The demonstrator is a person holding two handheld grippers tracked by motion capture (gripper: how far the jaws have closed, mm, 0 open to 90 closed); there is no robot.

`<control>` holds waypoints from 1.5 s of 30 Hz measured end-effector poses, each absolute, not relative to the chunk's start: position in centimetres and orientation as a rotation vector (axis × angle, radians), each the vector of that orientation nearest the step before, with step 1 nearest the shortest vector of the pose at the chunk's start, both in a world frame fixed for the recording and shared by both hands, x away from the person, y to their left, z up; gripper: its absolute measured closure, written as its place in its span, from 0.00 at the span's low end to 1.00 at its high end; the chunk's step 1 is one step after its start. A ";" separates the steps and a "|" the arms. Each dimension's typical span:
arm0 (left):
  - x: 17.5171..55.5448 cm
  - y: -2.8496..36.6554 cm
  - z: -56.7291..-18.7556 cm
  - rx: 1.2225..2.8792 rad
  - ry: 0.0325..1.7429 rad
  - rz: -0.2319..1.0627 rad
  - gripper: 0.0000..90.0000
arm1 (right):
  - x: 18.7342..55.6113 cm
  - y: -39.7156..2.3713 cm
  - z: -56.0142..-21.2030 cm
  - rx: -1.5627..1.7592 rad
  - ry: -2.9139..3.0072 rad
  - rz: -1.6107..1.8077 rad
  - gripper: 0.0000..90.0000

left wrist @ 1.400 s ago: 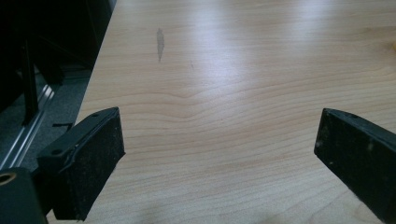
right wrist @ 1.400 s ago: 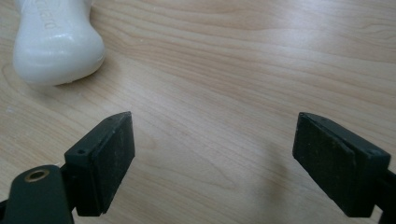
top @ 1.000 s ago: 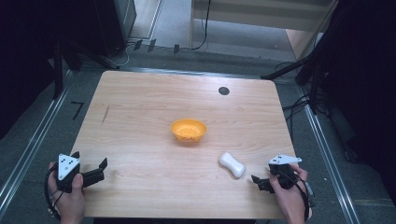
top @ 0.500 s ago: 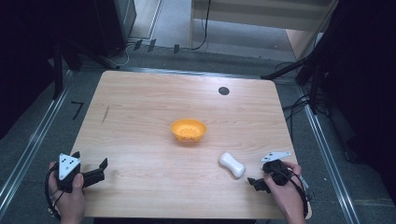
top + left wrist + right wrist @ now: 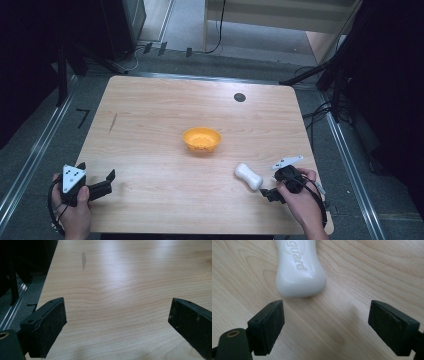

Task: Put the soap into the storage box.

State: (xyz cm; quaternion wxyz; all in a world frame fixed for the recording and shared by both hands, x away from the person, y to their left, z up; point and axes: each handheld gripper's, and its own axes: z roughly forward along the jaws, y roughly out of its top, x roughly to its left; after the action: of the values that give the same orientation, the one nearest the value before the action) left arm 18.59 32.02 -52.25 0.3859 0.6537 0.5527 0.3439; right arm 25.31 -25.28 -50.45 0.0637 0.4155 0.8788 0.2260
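A white bar of soap (image 5: 248,176) lies flat on the wooden table (image 5: 165,125), right of centre near the front. In the right gripper view the soap (image 5: 299,267) lies just beyond the open jaws, its embossed lettering facing up. My right gripper (image 5: 267,192) sits low on the table right of the soap, open, nothing between its pads (image 5: 270,322). An orange bowl (image 5: 201,139) stands at the table's middle. My left gripper (image 5: 102,181) rests open at the front left corner, over bare wood, with both pads (image 5: 47,322) wide apart.
A small black round disc (image 5: 239,97) is set in the table near the far edge. A dark streak (image 5: 113,122) marks the wood at the left. Metal rails (image 5: 30,155) and cables run along the floor on both sides.
The right gripper has turned and dropped lower toward the soap's near end. The left gripper has held still.
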 end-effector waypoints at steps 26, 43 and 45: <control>18.6 32.0 -52.2 1.668 1.410 0.871 0.02 | 27.0 -21.2 -49.7 1.227 2.715 0.590 0.18; 18.7 32.1 -52.3 1.666 1.411 0.864 0.02 | 28.6 -18.0 -49.8 1.152 2.779 0.435 0.36; 18.7 32.1 -52.3 1.667 1.410 0.862 0.02 | 28.8 -17.8 -49.9 1.136 2.790 0.422 0.38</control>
State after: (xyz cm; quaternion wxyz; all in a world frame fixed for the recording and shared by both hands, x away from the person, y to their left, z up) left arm 18.67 32.06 -52.25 0.3869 0.6548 0.5540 0.3387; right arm 28.77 -17.77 -49.90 0.0498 0.3731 0.9160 0.1386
